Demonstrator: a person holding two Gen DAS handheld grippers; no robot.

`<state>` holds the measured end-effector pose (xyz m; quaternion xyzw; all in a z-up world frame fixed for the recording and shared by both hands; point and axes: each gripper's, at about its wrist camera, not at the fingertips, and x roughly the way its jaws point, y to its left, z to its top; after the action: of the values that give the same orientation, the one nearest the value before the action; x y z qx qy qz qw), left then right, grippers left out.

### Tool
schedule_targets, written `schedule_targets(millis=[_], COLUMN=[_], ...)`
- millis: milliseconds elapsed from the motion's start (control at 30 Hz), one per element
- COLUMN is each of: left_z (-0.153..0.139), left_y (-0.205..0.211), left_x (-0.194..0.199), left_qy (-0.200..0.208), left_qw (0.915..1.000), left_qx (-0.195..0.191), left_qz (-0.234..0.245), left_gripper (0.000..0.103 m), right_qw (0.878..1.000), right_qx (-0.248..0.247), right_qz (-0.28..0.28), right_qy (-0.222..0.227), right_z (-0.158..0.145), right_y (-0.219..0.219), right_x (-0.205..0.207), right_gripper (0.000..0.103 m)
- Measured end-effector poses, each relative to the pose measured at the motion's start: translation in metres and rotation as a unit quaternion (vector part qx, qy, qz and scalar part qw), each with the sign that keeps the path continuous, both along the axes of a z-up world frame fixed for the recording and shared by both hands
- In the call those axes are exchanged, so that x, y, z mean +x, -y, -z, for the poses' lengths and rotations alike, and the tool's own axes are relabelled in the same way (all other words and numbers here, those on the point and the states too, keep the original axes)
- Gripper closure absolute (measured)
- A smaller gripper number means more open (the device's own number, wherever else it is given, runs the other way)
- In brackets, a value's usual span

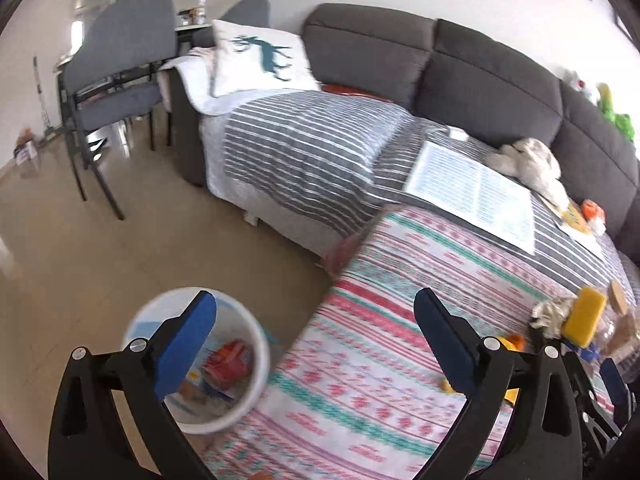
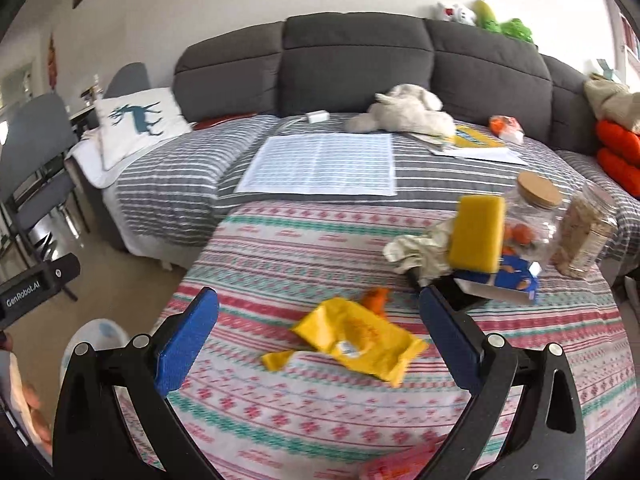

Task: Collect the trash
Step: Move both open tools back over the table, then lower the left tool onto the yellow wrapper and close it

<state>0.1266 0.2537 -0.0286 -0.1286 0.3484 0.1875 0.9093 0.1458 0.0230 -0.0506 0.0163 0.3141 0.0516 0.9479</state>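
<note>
A white bin [image 1: 256, 364] stands on the floor beside the patterned table; inside it lie a red packet [image 1: 228, 364] and other scraps. My left gripper [image 1: 316, 344] hangs open and empty, its left finger over the bin, its right finger over the tablecloth. My right gripper [image 2: 318, 338] is open and empty above the table. A crumpled yellow wrapper [image 2: 356, 340] lies flat on the cloth between its fingers, untouched. Behind the wrapper is a small orange scrap [image 2: 376, 300]. A crumpled pale paper wad [image 2: 416, 250] lies further right. The bin's rim [image 2: 96, 334] peeks in at the lower left.
A yellow sponge [image 2: 476, 236], a cork-lidded glass jar [image 2: 532, 216], a jar of grains [image 2: 584, 236] and a blue box [image 2: 508, 280] crowd the table's right side. Behind is a grey sofa [image 2: 352, 64] with striped cover, paper sheet [image 2: 324, 164] and plush toy [image 2: 404, 114]. Grey chairs [image 1: 120, 68] stand left.
</note>
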Motion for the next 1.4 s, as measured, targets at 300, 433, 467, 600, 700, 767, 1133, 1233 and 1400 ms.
schedule_targets(millis=[300, 433, 467, 600, 700, 767, 1133, 1233, 1400], left_z=[0.005, 0.010, 0.011, 0.018, 0.025, 0.030, 0.078, 0.093, 0.124], left_y=[0.074, 0.097, 0.103, 0.124, 0.140, 0.149, 0.194, 0.205, 0.222], left_x=[0.026, 0.034, 0.037, 0.047, 0.055, 0.061, 0.114, 0.128, 0.138], left_qy=[-0.007, -0.013, -0.016, -0.028, -0.041, -0.053, -0.154, -0.183, -0.237], left_qw=[0.9982, 0.9970, 0.9966, 0.9950, 0.9934, 0.9922, 0.9805, 0.9761, 0.9630], left_qx=[0.006, 0.004, 0.002, -0.003, -0.007, -0.009, -0.052, -0.053, -0.037], left_qz=[0.060, 0.076, 0.080, 0.096, 0.107, 0.113, 0.110, 0.106, 0.123], left_gripper=[0.007, 0.007, 0.007, 0.007, 0.007, 0.007, 0.007, 0.007, 0.007], right_qw=[0.999, 0.997, 0.996, 0.994, 0.993, 0.991, 0.982, 0.981, 0.979], right_qx=[-0.015, -0.021, -0.020, -0.019, -0.014, -0.008, 0.023, 0.019, 0.023], right_qz=[0.050, 0.078, 0.083, 0.105, 0.121, 0.132, 0.177, 0.179, 0.187], right_qy=[0.000, -0.001, -0.002, -0.007, -0.012, -0.016, -0.058, -0.068, -0.078], right_z=[0.002, 0.002, 0.003, 0.006, 0.011, 0.015, 0.043, 0.047, 0.050], right_y=[0.056, 0.085, 0.090, 0.119, 0.137, 0.151, 0.217, 0.228, 0.245], right_x=[0.010, 0.012, 0.013, 0.016, 0.017, 0.018, 0.022, 0.026, 0.028], right_gripper=[0.007, 0.007, 0.007, 0.007, 0.007, 0.007, 0.007, 0.007, 0.007])
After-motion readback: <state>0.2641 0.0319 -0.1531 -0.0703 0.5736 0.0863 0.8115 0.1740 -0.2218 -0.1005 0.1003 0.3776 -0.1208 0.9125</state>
